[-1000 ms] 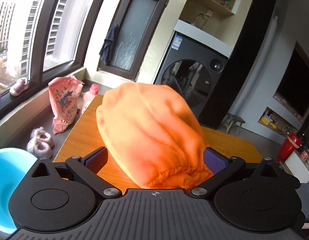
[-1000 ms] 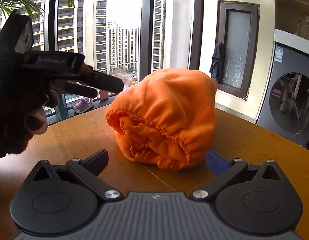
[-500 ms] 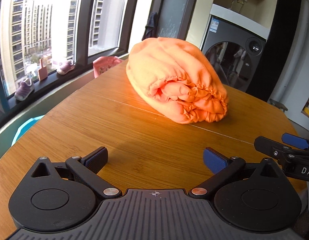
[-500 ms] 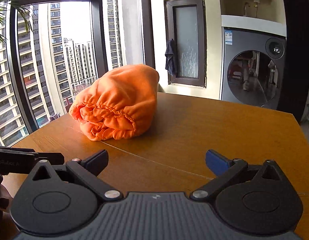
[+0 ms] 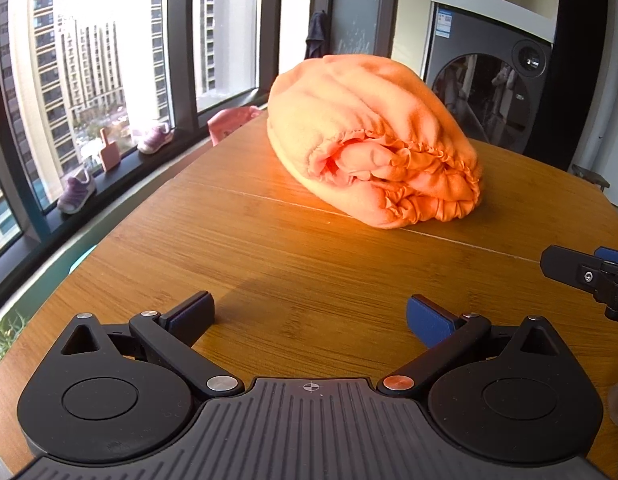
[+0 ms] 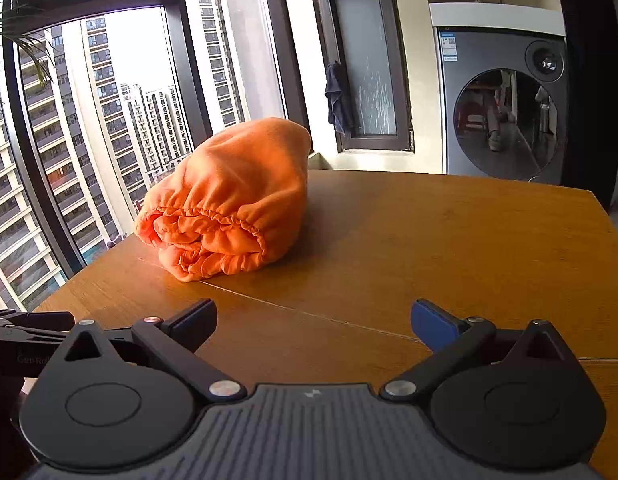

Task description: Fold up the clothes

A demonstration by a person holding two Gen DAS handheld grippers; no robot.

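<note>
An orange garment (image 5: pixel 373 136) lies rolled into a thick bundle on the wooden table (image 5: pixel 269 264), its gathered elastic hem facing me. It also shows in the right wrist view (image 6: pixel 233 204). My left gripper (image 5: pixel 309 314) is open and empty, held back from the bundle over bare table. My right gripper (image 6: pixel 313 322) is open and empty, also well short of the bundle. The right gripper's tip shows at the right edge of the left wrist view (image 5: pixel 585 274). Part of the left gripper shows at the left edge of the right wrist view (image 6: pixel 25 330).
Large windows (image 5: pixel 109 60) with a sill holding small shoes (image 5: pixel 75 192) run along the left. A washing machine (image 6: pixel 505 104) stands behind the table. A pink bag (image 5: pixel 233 118) peeks over the table's far left edge.
Both grippers have let go of the bundle and pulled back from it toward the table's near side. The bundle now rests alone on the table.
</note>
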